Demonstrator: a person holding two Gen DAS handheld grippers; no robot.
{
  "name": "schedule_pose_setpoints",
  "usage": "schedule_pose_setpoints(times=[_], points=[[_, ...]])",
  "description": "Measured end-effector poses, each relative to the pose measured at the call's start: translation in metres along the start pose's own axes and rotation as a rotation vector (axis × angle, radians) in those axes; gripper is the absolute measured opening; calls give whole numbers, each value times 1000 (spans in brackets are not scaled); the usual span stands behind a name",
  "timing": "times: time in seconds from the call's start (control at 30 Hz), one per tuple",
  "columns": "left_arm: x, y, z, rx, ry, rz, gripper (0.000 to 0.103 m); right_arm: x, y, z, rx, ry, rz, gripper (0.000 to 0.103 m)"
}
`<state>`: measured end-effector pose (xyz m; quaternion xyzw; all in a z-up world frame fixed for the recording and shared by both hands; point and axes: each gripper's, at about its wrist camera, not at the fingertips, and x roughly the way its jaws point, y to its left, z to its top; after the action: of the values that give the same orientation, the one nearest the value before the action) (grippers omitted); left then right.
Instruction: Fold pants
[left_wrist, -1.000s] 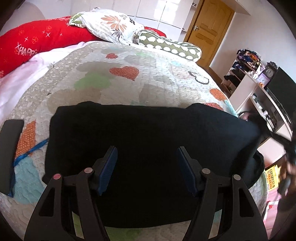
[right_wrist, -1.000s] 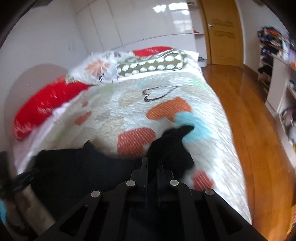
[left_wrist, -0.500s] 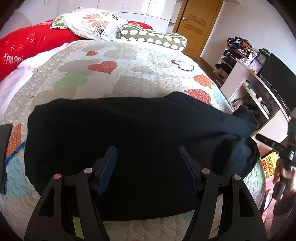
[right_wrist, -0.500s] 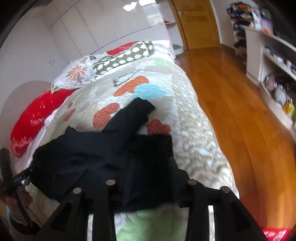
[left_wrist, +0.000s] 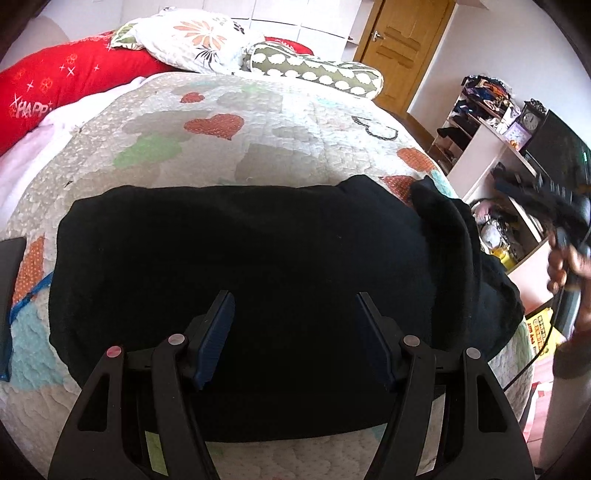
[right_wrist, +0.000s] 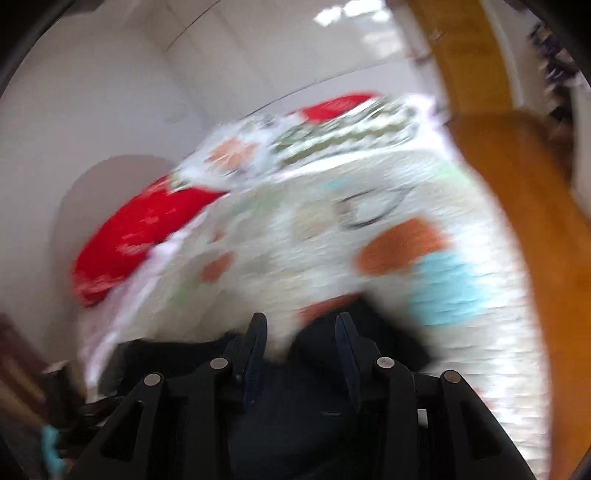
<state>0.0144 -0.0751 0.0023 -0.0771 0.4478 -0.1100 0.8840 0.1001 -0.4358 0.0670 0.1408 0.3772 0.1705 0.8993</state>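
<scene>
Bed, pants, both grippers agape.

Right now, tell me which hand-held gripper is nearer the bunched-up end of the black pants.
Right. The right hand-held gripper hovers open just over the bunched end; the left hand-held gripper hangs open above the pants' flat middle.

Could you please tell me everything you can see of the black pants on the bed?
The black pants look like soft, matte fabric, lying flat across the heart-patterned quilt as a wide folded band. Their right end is bunched, with a flap standing up near the bed's edge. The open left gripper hovers over the near edge, holding nothing. In the blurred right wrist view, the right gripper is open over that bunched end.
</scene>
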Motion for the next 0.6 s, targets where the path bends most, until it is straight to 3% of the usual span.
schedule_pose_setpoints(times=[0.07, 0.13, 0.2, 0.3, 0.33, 0.37, 0.4, 0.53, 0.6], points=[[2, 2, 1, -13, 4, -5, 66, -7, -19, -11, 27, 6, -122, 48], [3, 0, 2, -15, 1, -7, 66, 4, -41, -25, 72, 76, -155, 48], [3, -3, 1, -11, 4, -9, 67, 19, -53, -37, 123, 137, -163, 48], [2, -6, -2, 13, 9, 2, 67, 46, -62, -42, 190, 151, -97, 48], [1, -6, -2, 12, 10, 6, 67, 52, -63, -44, 203, 137, -68, 44], [1, -5, -2, 8, 11, 6, 67, 58, -62, -43, 197, 101, -45, 24], [-1, -4, -2, 2, 10, 6, 67, 60, -60, -43, 190, 88, -50, 16], [-7, 2, -1, -7, -5, 11, 67, 38, -51, -45, 154, 53, -71, 10], [-8, 6, 0, -21, -8, 8, 67, -10, -43, -54, 115, -13, -88, 10]])
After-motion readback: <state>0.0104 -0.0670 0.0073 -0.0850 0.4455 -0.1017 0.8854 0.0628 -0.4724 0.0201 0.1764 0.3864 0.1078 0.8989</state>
